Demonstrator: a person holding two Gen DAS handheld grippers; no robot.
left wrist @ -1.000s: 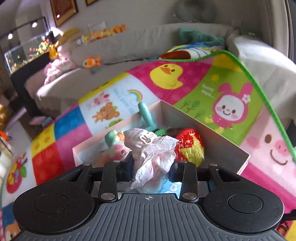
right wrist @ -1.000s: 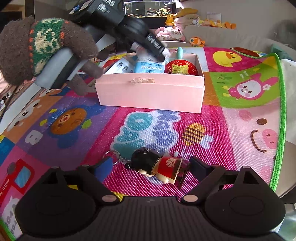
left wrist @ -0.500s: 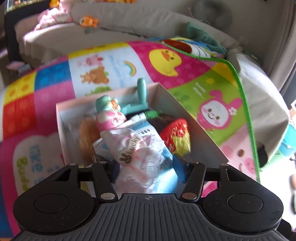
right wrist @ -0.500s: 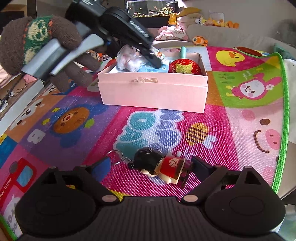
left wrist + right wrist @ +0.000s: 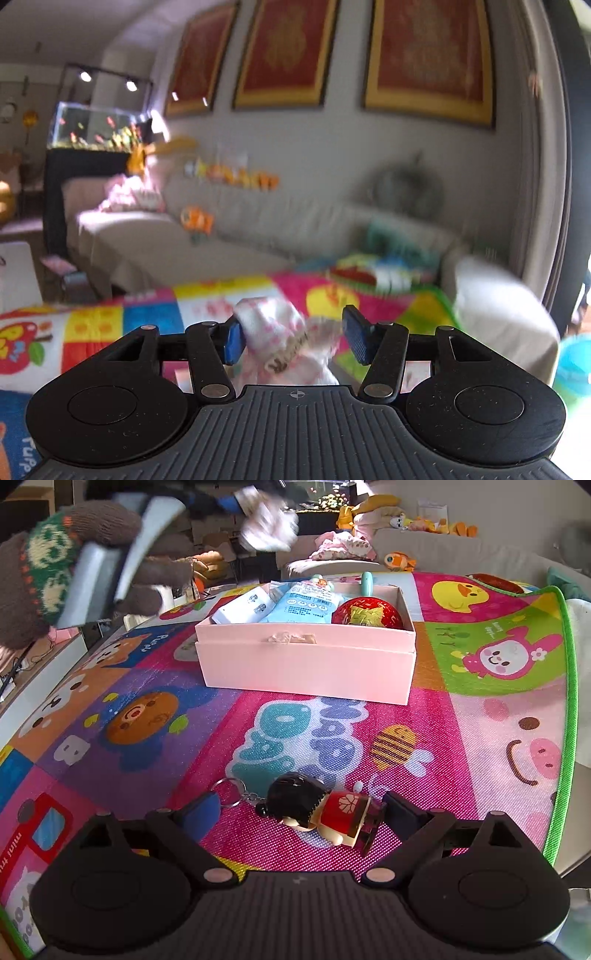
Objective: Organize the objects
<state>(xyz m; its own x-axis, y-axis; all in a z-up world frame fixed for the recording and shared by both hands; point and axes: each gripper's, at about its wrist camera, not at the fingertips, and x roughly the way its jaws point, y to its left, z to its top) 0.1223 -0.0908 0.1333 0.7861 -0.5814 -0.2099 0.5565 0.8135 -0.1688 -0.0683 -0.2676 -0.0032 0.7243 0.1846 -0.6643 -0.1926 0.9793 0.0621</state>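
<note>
A white and pink lacy cloth [image 5: 273,332] sits between the jaws of my left gripper [image 5: 291,336], which are closing. It lies against the left pad, with a slim gap at the right pad. In the right wrist view this gripper [image 5: 243,498], held by a hand in a knitted glove [image 5: 48,572], is raised above the pink box [image 5: 306,664], with the cloth [image 5: 267,528] at its tips. My right gripper [image 5: 303,812] stands open low over the play mat [image 5: 147,775]. A doll keychain [image 5: 317,812] lies between its fingers, untouched.
The box holds a blue pouch [image 5: 306,602], a white pack [image 5: 243,607], a red ball [image 5: 365,614] and a teal handle [image 5: 366,581]. A sofa [image 5: 258,221] with soft toys runs behind the mat. A fish tank [image 5: 96,129] stands far left.
The left gripper's jaws widened over the box. It then rose and tilted up, and the cloth came up with it. The right gripper and the doll keychain stayed put.
</note>
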